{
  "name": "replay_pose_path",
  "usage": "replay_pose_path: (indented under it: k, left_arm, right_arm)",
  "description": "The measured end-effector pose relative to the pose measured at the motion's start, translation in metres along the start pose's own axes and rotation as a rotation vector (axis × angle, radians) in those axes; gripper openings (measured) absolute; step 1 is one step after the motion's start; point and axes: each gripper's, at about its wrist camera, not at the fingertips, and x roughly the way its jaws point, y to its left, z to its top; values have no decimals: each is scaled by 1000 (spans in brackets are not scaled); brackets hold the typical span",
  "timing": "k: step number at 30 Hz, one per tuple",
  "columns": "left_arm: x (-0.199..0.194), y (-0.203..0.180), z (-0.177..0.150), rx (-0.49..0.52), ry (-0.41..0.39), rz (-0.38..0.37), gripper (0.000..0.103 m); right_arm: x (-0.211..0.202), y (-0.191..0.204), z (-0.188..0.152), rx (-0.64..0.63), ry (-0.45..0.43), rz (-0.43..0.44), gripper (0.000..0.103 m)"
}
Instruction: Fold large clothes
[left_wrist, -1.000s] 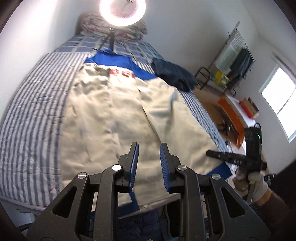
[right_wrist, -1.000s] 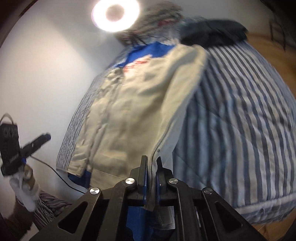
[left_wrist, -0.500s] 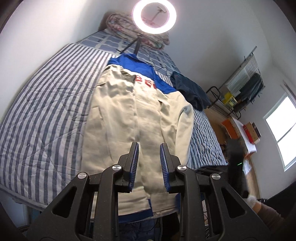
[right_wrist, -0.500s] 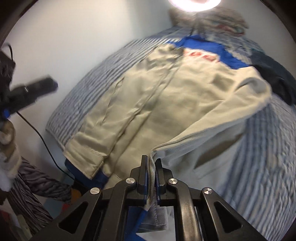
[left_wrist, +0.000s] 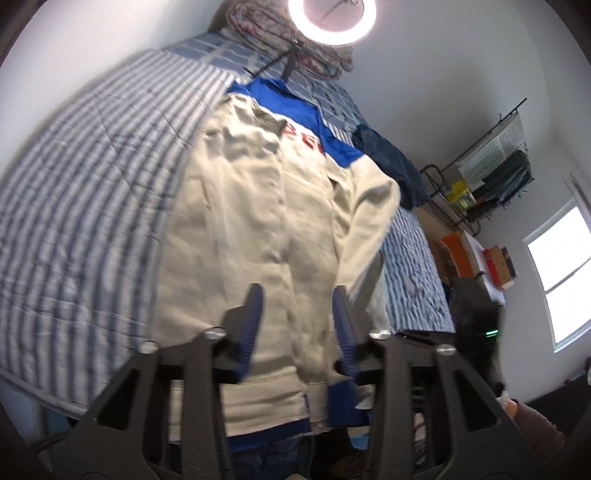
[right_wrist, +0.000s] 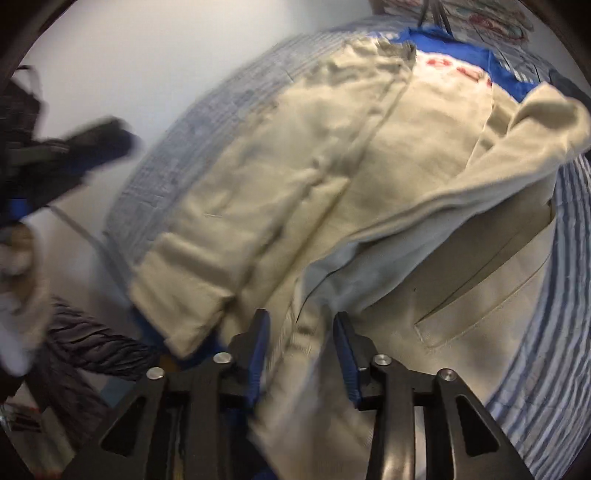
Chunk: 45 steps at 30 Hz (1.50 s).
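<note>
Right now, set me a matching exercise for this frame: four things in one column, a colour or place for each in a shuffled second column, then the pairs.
Things:
1. jacket
2. bedspread
3. ring light
4. dark garment

Descriptions:
A. glowing, at the head of the bed
B. blue and white stripes
C. beige with a blue yoke, spread flat
D. navy, bunched beside the jacket's shoulder

Pairs: 1-C, 2-B, 3-A, 4-D
</note>
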Motion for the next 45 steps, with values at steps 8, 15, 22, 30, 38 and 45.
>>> replay_pose_path:
  k: [8, 15, 22, 30, 38, 45]
  left_arm:
    - [53, -19, -17, -5, 155, -51, 53]
    - [95, -41, -32, 84, 243, -3, 53]
    - [120, -45, -40, 102, 307, 12, 53]
    - [136, -58, -53, 213, 351, 44, 40]
    - [142, -52, -53, 207, 360, 54, 19]
    - [130, -63, -61, 229, 345, 25, 11]
  right_arm:
    - [-68, -47, 8, 122, -168, -41, 59]
    - [-90, -112, 28, 282, -263, -125, 66]
    - [-98, -188, 54, 425, -341, -171, 70]
    - [-72, -275, 89, 576, -372, -174, 70]
    - [-52, -330, 115, 735, -479, -7, 68]
    - [-50, -308, 156, 654, -392, -16, 12]
